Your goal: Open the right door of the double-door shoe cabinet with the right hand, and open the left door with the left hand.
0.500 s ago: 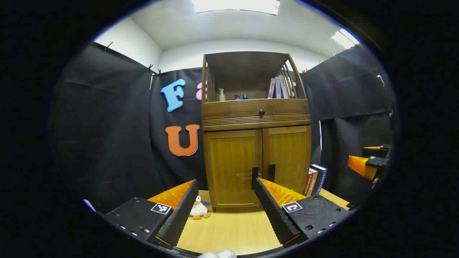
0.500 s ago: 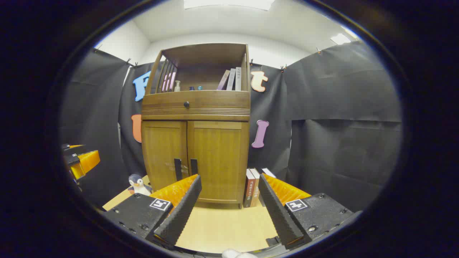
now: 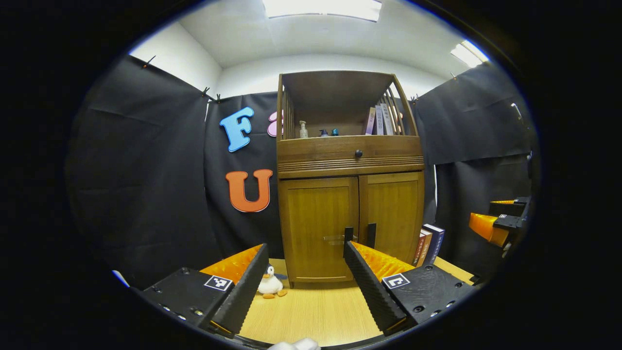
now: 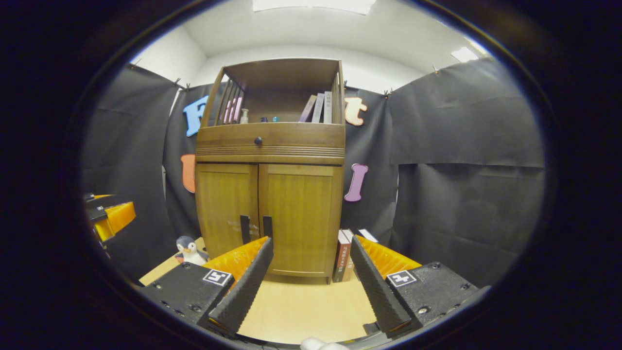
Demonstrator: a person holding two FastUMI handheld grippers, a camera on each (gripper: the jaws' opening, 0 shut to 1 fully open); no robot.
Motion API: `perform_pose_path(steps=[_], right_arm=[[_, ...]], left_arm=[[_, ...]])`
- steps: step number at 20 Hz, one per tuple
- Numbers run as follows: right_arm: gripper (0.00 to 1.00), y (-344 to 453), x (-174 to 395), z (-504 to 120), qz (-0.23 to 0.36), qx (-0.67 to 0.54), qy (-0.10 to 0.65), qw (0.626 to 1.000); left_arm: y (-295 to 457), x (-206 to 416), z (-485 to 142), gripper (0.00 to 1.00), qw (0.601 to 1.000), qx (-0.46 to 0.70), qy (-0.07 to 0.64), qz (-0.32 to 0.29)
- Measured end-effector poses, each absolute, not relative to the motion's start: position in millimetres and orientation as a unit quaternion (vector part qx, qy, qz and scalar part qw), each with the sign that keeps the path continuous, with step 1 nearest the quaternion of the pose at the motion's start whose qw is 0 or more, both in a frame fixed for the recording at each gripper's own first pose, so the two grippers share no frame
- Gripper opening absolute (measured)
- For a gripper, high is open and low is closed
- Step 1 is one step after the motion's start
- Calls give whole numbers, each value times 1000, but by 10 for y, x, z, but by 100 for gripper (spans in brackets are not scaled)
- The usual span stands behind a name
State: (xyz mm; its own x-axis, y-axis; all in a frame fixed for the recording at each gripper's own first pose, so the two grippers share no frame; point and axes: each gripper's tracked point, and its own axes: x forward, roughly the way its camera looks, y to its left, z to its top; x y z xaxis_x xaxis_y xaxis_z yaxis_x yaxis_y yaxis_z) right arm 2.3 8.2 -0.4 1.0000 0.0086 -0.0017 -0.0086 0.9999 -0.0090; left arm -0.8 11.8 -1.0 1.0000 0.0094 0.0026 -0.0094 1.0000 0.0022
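— Both claws are hanging spread wide: the left gripper (image 3: 305, 262) is holding nothing between its fingers, and the right gripper (image 4: 311, 260) is gaping the same way, nothing pinched.

— Where is the shoe cabinet (image 3: 350, 180) sitting?

— It is standing upright on the wooden table (image 3: 311, 316), ahead of both grippers and apart from them, with its back to the black cloth wall. The left door (image 3: 318, 228) and the right door (image 4: 300, 218) are both lying closed, flush with the front.

— And the handles?

— Two dark upright handles are sitting side by side low at the seam: the left handle (image 3: 348, 235) and the right handle (image 4: 267, 226). Neither claw is touching them.

— Anything around it?

— A toy penguin (image 3: 270, 285) is resting on the table just left of the cabinet's foot, and some books (image 4: 344, 256) are leaning against its right side. More books (image 4: 318, 108) and small bottles (image 3: 303, 130) are standing on the open top shelf, above a drawer with a round knob (image 3: 358, 153). In the left gripper view, the right gripper is also showing far off at the right edge.
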Motion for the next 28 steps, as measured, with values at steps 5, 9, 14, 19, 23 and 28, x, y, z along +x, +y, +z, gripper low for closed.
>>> perform_pose_path(steps=[5,9,14,19,23,28], right_arm=[[100,102,36,-33,2,-8,1,1000],[100,121,106,-139,-4,-15,10,1000],[100,192,350,-180,-2,-20,12,1000],[100,461,917,-267,23,-24,11,999],[100,705,1514,-430,41,-28,20,999],[100,1027,2243,-668,66,-13,37,997]], left_arm=[[128,-31,-43,96,1000,1,1,0],[126,-59,-54,96,1000,-4,5,-8],[160,-120,-84,96,1000,-2,7,-1],[161,-137,-127,96,1000,-12,16,12],[206,-108,-126,96,999,-7,22,36],[307,-83,-148,96,996,-5,33,81]])
